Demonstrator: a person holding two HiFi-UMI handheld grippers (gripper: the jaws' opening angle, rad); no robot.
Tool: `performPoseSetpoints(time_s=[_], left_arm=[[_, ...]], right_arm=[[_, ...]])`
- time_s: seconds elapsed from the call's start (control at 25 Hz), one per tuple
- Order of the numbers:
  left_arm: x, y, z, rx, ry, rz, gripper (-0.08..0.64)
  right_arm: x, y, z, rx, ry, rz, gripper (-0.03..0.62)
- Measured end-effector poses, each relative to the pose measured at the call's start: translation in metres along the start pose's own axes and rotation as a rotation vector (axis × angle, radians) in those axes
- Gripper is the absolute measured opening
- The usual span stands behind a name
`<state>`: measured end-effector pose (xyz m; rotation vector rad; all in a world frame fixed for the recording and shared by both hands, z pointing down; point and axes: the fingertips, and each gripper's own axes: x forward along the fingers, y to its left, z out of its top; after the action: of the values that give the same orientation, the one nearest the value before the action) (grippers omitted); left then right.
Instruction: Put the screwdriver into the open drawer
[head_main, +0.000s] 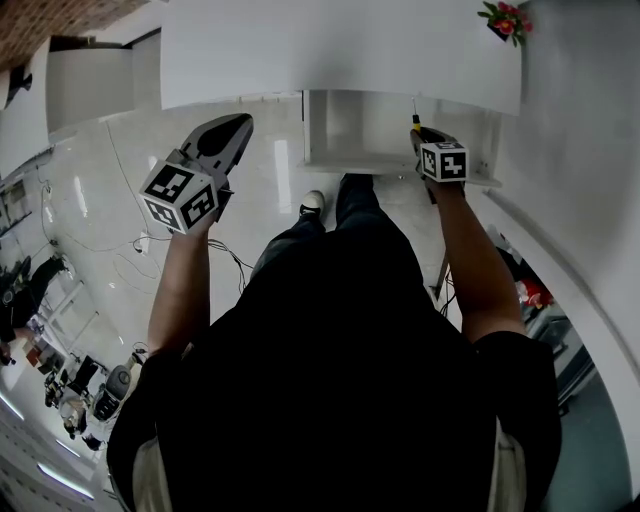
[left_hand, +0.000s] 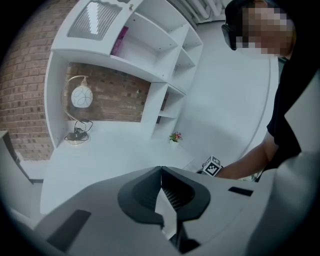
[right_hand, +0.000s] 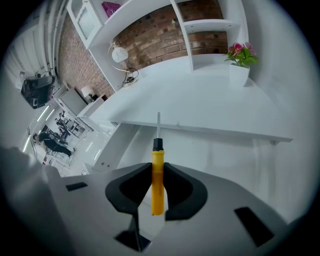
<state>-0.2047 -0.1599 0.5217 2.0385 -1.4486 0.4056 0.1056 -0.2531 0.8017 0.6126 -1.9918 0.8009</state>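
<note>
Status, left to right: my left gripper has its jaws pressed together on nothing and hangs over the floor, well apart from the drawer. That seems the right place for it. The drawer sits pulled out under the white desk edge. My right gripper is clamped on the yellow handle of the screwdriver at the drawer's right front corner, shaft pointing in over it. I'd go lower inside, lay it flat on the bottom, then ease the jaws apart so it doesn't bounce or roll.
</note>
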Motion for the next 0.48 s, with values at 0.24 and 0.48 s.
performPoseSetpoints(time_s=[0.24, 0.48], left_arm=[[0.006, 0.003, -0.009, -0.020, 0.010, 0.003, 0.017], [0.011, 0.008, -0.016, -0.036, 0.020, 0.009, 0.017]], right_arm=[[0.015, -0.005, -0.009, -0.051, 0.055, -0.008, 0.083], [0.030, -0.012, -0.017, -0.094, 0.113, -0.015, 0.083]])
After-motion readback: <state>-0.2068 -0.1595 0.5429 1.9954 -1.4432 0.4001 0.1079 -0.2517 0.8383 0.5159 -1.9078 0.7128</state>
